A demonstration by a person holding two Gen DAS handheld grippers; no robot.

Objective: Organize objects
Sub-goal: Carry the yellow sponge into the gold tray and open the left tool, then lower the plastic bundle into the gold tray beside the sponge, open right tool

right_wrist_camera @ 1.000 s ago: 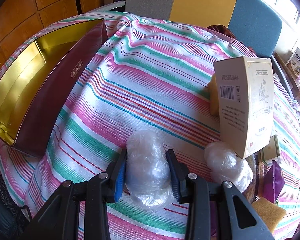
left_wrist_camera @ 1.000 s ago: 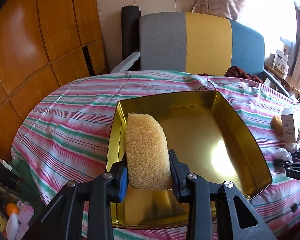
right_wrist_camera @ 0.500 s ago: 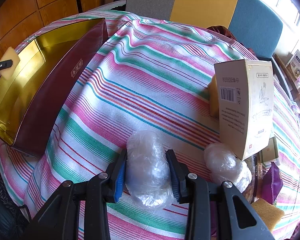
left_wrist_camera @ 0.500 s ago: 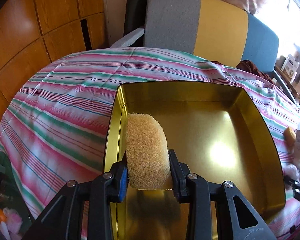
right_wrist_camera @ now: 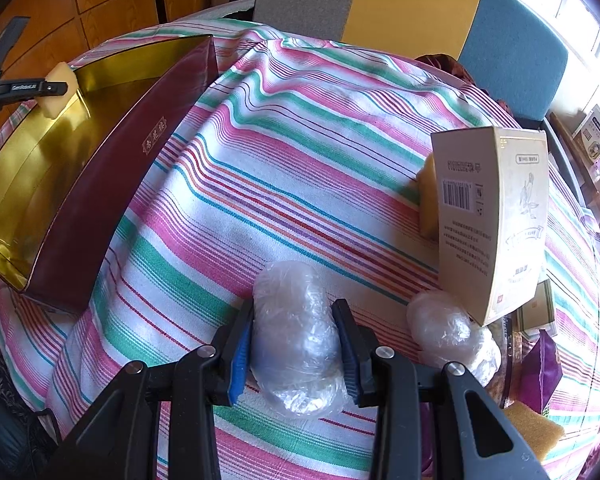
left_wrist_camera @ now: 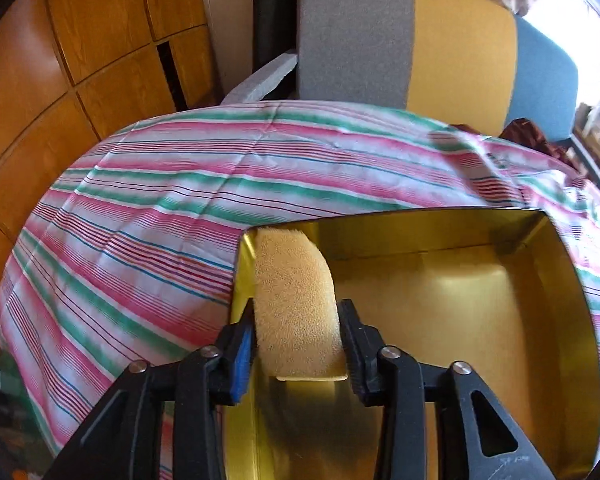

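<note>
wood-panel wall (left_wrist_camera: 80,40) | grey-yellow-blue chair (left_wrist_camera: 412,36) | bright window (right_wrist_camera: 580,12) | striped tablecloth (left_wrist_camera: 160,208)

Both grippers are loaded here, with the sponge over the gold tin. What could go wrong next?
The sponge in the left gripper hangs by the tin wall's corner; released there, it might catch the rim or fall onto the tablecloth. The right gripper grips a slippery plastic-wrapped bundle, which could slip out in transit.

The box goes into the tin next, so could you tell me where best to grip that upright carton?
Grip the carton across its narrow barcode face, mid-height, coming from the tin's side. It stands upright; a sponge sits behind it and a wrapped ball crowds its base.
</note>
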